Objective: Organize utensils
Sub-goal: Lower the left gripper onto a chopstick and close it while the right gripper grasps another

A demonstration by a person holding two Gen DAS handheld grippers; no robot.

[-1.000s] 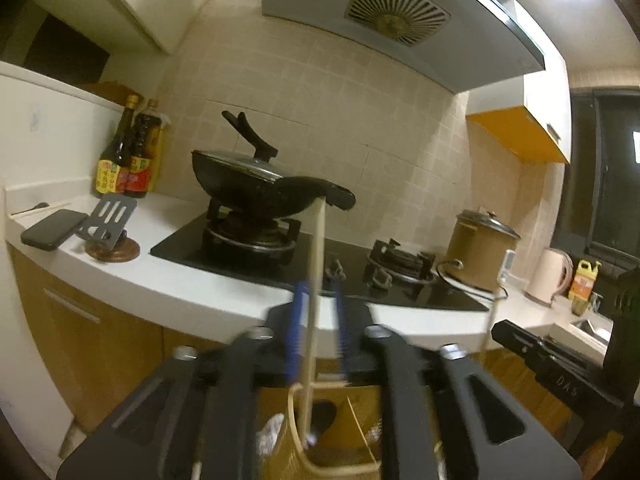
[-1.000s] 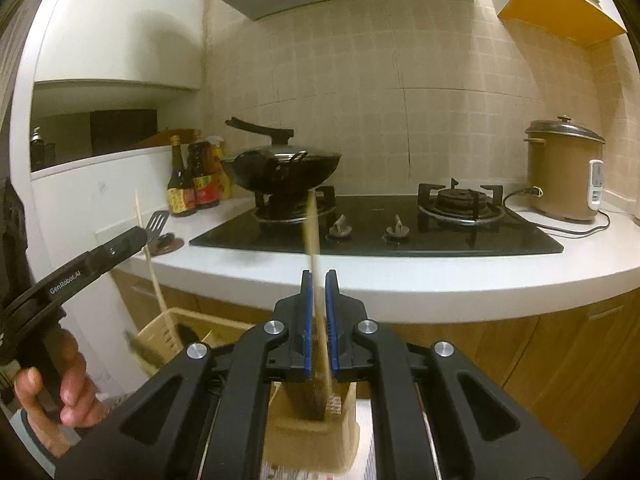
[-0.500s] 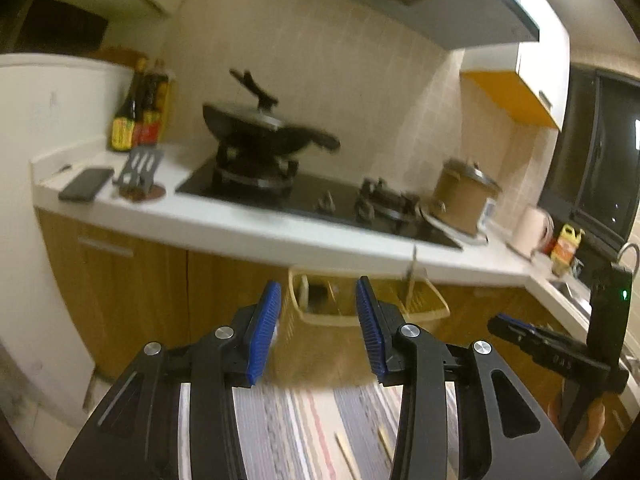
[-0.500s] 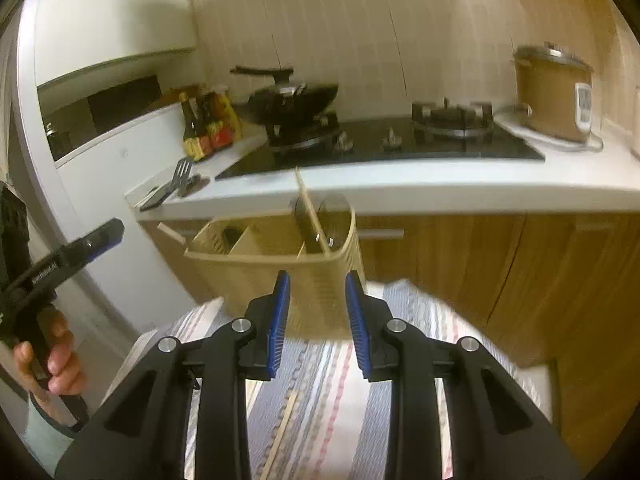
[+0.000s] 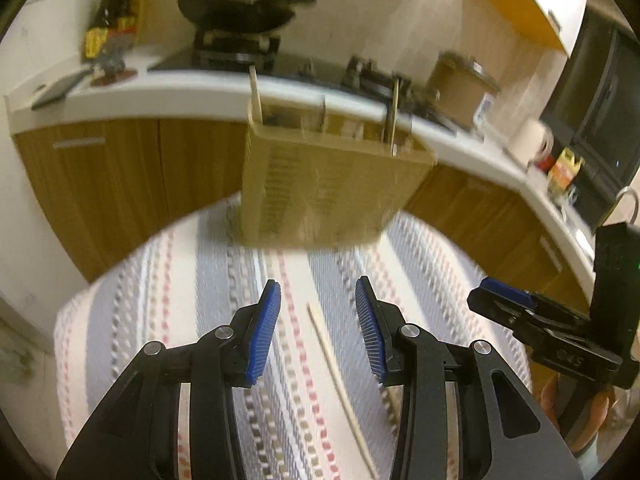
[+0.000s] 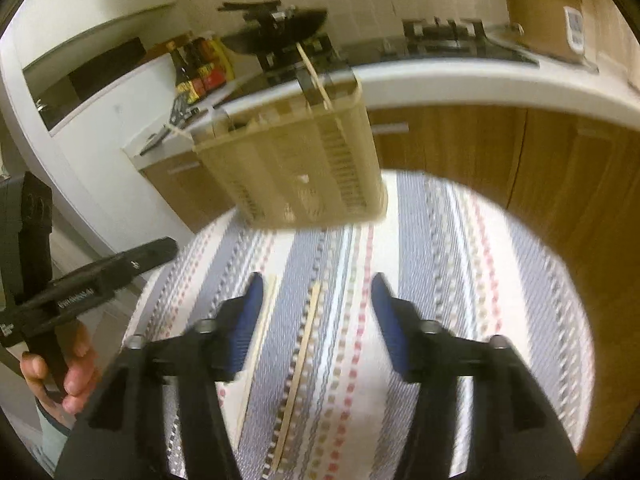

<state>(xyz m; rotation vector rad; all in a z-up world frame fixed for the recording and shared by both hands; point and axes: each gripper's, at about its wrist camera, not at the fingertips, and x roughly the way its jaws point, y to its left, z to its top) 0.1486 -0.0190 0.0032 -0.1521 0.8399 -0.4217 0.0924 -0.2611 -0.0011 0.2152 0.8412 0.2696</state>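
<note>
Setting: a kitchen, both cameras tilting down toward a round table covered by a striped cloth (image 5: 224, 320) in grey, white and red.

Left gripper (image 5: 318, 312): it is hovering above the cloth with its blue pads (image 5: 264, 332) parted and gripping nothing; it also shows at the left edge of the right wrist view (image 6: 120, 264), carried by a hand (image 6: 72, 376).

Right gripper (image 6: 316, 300): its jaws are opening, and no pad is touching anything; it is hanging over the cloth. It also appears at the right edge of the left wrist view (image 5: 496, 300).

Chopstick under the left gripper (image 5: 340, 384): a pale wooden stick is lying flat on the cloth, seen in the gap between the left pads, running from the centre toward the lower right.

Chopsticks under the right gripper: one wooden stick (image 6: 300, 360) is lying on the cloth in the gap between the jaws; a second, paler one (image 6: 256, 344) is lying just beside the left pad, roughly parallel to the first.

Utensil basket (image 5: 320, 188): a beige slotted holder is standing at the far edge of the table, beyond both grippers, with several sticks (image 5: 394, 116) poking up from its compartments; which compartment each one is in cannot be told through the blur.

Background: a white worktop (image 6: 480, 80) with a black wok (image 5: 244, 4) on the hob, sauce bottles (image 6: 196, 68) and a rice cooker (image 6: 548, 12).
</note>
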